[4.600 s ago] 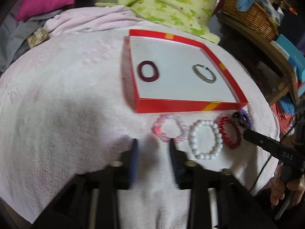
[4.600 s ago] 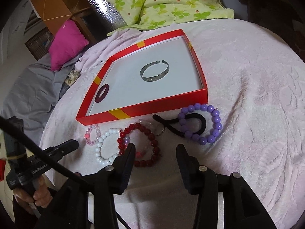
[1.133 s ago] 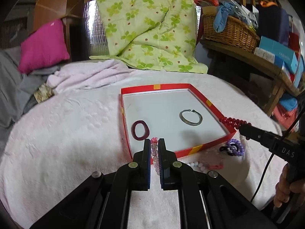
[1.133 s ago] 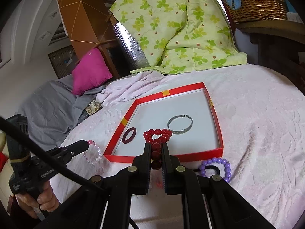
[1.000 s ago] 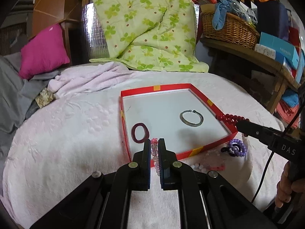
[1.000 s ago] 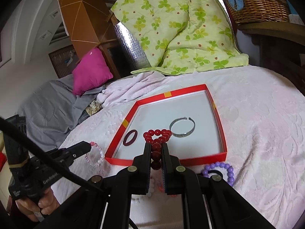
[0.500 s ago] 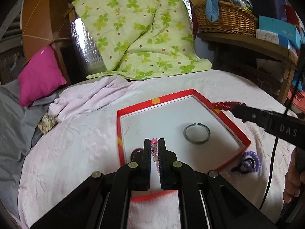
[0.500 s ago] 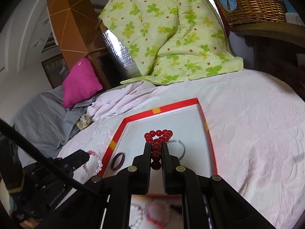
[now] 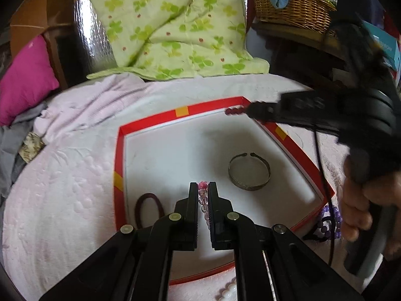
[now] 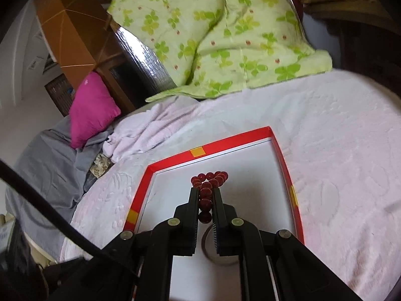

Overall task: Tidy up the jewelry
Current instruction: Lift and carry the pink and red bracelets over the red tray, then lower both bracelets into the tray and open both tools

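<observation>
A red-rimmed tray with a white floor lies on the pink bedspread; it also shows in the right wrist view. In it lie a silver bangle and a dark red hair tie. My left gripper is shut on a pink bead bracelet over the tray's near middle. My right gripper is shut on a red bead bracelet over the tray's far part; its red beads show by the far right corner in the left view.
A purple bead bracelet with a black hair tie lies outside the tray's right rim. White beads lie in front of the tray. A green quilt, a magenta pillow and a wicker basket stand behind.
Both grippers have moved forward over the tray with their bracelets held. The right gripper now reaches the tray's far right corner. The tray looks closer in both views.
</observation>
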Demonstrator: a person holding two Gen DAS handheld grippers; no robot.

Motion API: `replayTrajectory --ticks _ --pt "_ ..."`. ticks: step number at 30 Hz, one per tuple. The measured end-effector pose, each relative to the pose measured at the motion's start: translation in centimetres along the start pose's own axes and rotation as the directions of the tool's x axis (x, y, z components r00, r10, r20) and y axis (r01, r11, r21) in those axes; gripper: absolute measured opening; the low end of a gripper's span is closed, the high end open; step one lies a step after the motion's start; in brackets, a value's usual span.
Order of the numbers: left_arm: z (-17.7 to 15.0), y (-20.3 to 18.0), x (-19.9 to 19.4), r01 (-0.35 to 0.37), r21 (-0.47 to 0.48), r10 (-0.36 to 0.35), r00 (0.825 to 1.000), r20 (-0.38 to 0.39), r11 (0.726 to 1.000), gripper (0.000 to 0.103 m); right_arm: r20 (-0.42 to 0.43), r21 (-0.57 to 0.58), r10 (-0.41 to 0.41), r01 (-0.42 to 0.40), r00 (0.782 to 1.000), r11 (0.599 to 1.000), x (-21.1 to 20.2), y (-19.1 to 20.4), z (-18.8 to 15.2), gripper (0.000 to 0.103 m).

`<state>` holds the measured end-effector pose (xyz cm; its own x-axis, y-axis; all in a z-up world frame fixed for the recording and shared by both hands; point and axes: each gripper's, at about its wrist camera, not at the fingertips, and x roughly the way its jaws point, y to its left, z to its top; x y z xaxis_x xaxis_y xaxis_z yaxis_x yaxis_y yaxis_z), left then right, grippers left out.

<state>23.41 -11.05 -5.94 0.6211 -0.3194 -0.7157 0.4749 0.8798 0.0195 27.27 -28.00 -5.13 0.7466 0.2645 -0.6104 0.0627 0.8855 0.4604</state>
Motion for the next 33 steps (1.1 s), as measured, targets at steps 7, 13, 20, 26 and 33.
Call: replayTrajectory --ticks 7,13,20,26,33 --pt "-0.4 0.5 1.8 0.071 -0.032 -0.073 0.995 -0.074 0.997 0.007 -0.083 0.038 -0.028 0.031 0.996 0.999 4.5 -0.9 1.5 0.01" --pt "-0.5 0.9 2.5 0.083 -0.043 -0.087 0.991 -0.102 0.996 0.007 -0.143 0.108 -0.062 0.078 0.988 0.991 6.8 -2.2 1.6 0.014" --pt "-0.9 1.3 2.1 0.061 -0.045 -0.066 0.991 -0.113 0.997 0.036 -0.108 0.187 -0.06 0.08 0.992 0.979 5.1 -3.7 1.7 0.054" --pt "-1.0 1.8 0.7 -0.011 -0.042 0.008 0.997 -0.074 0.999 0.065 -0.084 0.166 -0.046 0.06 0.995 0.984 2.3 -2.5 1.6 0.054" --pt "-1.6 2.2 -0.9 -0.133 -0.006 0.133 0.99 -0.042 0.991 0.066 -0.066 0.046 -0.103 0.106 0.993 0.993 -1.3 0.2 0.2 0.055"
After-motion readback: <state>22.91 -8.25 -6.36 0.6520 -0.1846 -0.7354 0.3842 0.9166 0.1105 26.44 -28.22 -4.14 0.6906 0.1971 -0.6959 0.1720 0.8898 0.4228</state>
